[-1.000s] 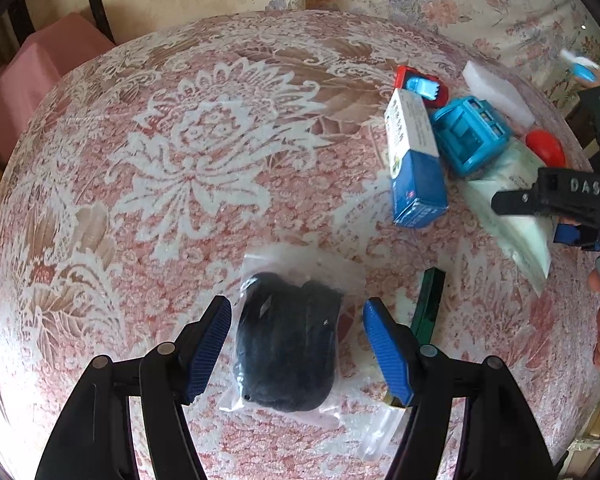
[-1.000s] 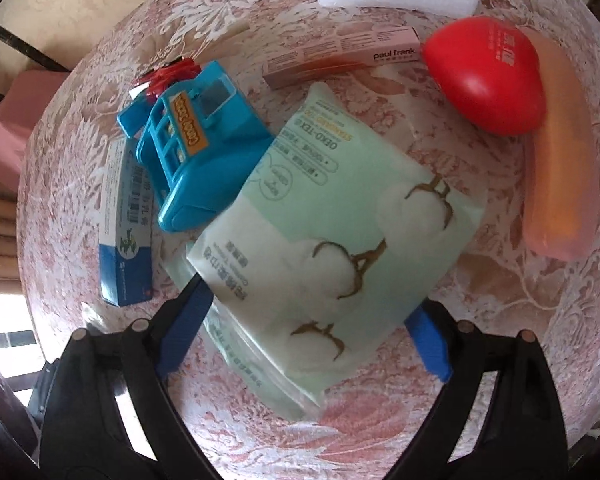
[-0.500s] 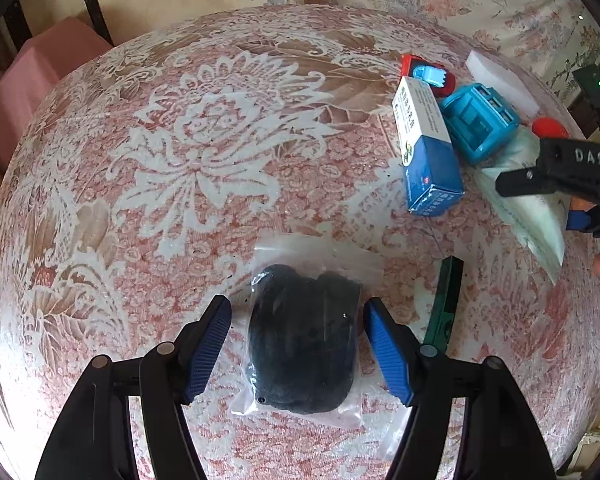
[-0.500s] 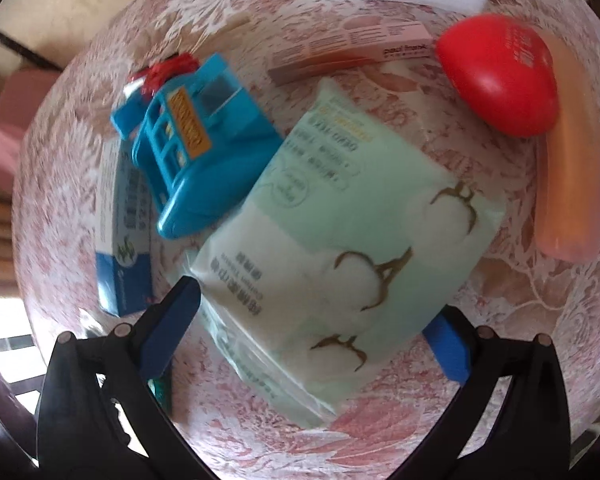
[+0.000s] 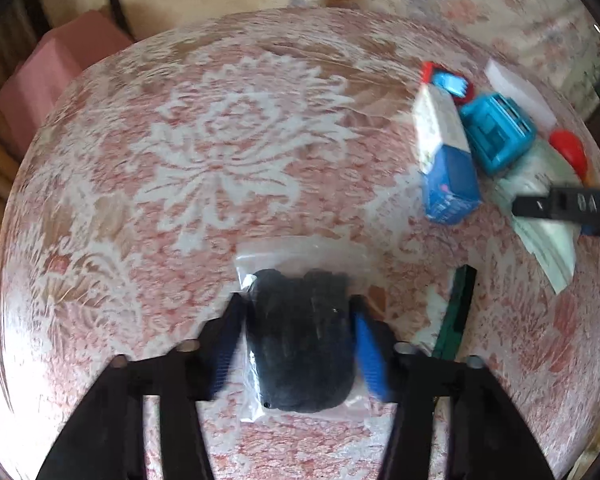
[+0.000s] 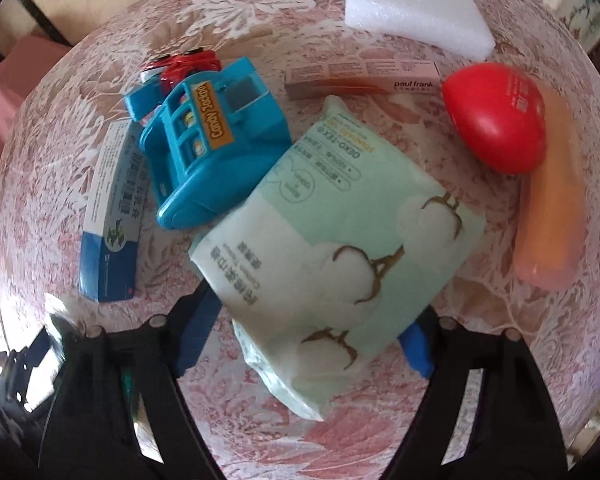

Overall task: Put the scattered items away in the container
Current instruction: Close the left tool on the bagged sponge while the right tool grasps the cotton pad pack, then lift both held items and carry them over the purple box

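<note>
Left gripper (image 5: 300, 344): closed in from wide apart a second ago, blue pads now pressing both sides of the black bundle (image 5: 302, 340) in its clear bag, bag lying flat on the tablecloth (image 5: 228, 152). Blurred fingers, so likely caught mid-squeeze; grip looks made, lift not yet begun. Just right of the bag, a green strip (image 5: 458, 312), untouched.

Right gripper (image 6: 306, 332): also narrower than half a second ago, pads now touching the near edges of the mint-green pack (image 6: 340, 256), pack resting on the cloth. Firmly clamped or only in contact, cannot tell.

Around the pack, nothing shifted: blue toy (image 6: 216, 148) touching its far-left corner, red car (image 6: 184, 66) behind the toy, blue-white box (image 6: 112, 216) to the left, pink carton (image 6: 364, 78) beyond, red egg (image 6: 496, 116) against an orange case (image 6: 552, 200) on the right, white foam (image 6: 416, 12) farthest off.

No container visible in either view. Meaning for the task: two items about to leave the table together, most of the scatter left to clear.
</note>
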Demonstrator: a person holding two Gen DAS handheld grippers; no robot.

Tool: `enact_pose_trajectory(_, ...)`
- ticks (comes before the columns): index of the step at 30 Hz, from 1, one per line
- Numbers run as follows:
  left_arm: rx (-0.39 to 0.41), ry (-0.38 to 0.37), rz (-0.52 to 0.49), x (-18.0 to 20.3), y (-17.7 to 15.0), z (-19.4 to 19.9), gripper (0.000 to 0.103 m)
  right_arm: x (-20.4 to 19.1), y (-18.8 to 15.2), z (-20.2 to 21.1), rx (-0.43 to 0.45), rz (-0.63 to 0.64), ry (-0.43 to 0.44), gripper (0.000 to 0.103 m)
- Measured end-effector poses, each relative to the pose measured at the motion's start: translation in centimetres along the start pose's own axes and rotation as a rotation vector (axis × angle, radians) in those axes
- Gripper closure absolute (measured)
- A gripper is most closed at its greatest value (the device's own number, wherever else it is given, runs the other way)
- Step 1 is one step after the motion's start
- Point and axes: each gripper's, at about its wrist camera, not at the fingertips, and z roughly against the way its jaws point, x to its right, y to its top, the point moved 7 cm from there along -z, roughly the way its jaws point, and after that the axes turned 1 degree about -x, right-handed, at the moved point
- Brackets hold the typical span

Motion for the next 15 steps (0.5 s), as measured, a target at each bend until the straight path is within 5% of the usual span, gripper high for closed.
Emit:
enact_pose_trajectory(10,0.014,-0.072,0.082,-1.6,-1.1,1.0,0.073,1.5,-3.5,1.5,0.085,0.071,0.049,0.028)
enact_pose_trajectory(15,0.007,-0.084,0.102,-1.9,-1.6,1.0,0.073,-2.0,-2.3,-1.6,0.088,0.104,0.047,0.028)
